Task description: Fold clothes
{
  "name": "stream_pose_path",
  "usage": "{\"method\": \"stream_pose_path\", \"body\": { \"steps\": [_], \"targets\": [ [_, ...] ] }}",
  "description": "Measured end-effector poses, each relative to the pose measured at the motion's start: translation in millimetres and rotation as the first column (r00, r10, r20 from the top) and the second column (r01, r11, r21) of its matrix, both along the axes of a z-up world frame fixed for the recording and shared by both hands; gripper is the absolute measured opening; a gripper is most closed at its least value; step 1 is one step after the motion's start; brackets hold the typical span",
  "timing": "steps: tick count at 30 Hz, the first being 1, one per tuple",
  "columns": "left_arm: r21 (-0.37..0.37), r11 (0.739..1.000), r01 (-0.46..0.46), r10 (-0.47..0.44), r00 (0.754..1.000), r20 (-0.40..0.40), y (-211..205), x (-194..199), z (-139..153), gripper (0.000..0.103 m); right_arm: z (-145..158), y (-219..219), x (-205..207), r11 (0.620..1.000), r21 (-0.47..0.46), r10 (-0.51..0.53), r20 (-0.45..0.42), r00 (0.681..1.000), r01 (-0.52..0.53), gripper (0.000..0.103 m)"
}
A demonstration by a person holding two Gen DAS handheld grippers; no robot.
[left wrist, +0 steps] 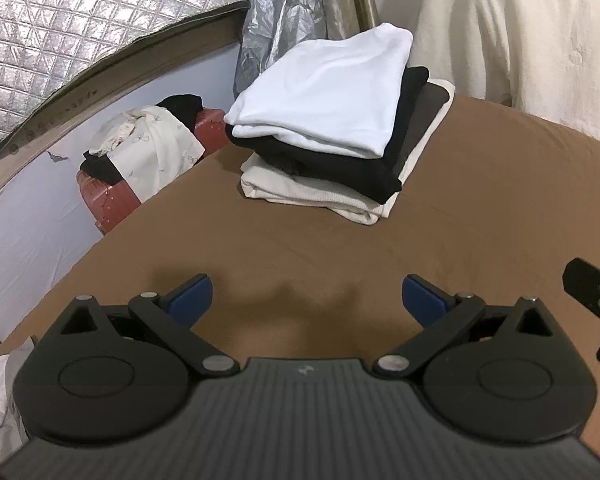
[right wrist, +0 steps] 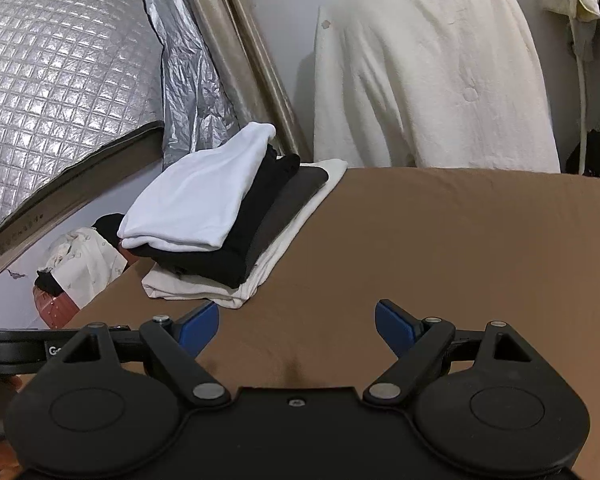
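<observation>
At the far left, a quilted silver insulating sheet [left wrist: 60,32] hangs over a pale wall. Below it stands a reddish hard-shell suitcase [left wrist: 100,196] heaped with unfolded black and cream printed garments [left wrist: 148,144]. Right of that lies the brown-sheeted bed [left wrist: 340,248], and at its far left corner sits the stack of folded clothes [left wrist: 328,128] — a white top piece [left wrist: 324,88], a black one beneath, a dark grey one, and a cream one at the bottom. From the right wrist view the same stack [right wrist: 228,220] lies ahead and to the left, well apart from both tools. A cream blanket draped over furniture [right wrist: 428,80] rises behind the bed on the right.

The left claw [left wrist: 307,300] hovers over bare brown sheet, its blue pads spread wide with nothing between them. The right claw [right wrist: 297,330] is likewise wide and empty — its tip shows at the left view's right edge.
</observation>
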State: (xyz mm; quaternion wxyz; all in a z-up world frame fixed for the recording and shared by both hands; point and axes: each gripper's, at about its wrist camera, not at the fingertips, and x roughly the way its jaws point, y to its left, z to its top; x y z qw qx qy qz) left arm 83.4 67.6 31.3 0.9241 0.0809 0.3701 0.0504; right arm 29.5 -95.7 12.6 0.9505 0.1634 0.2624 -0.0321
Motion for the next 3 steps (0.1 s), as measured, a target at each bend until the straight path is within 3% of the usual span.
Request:
{"method": "stream_pose_path", "body": {
  "steps": [3],
  "targets": [
    [0.002, 1.000, -0.002, 0.002, 1.000, -0.006, -1.2, 1.5, -1.2, 0.103, -1.8, -2.8, -0.5, 1.000, 0.010, -0.004, -0.001, 1.000, 0.004, 0.089]
  ]
}}
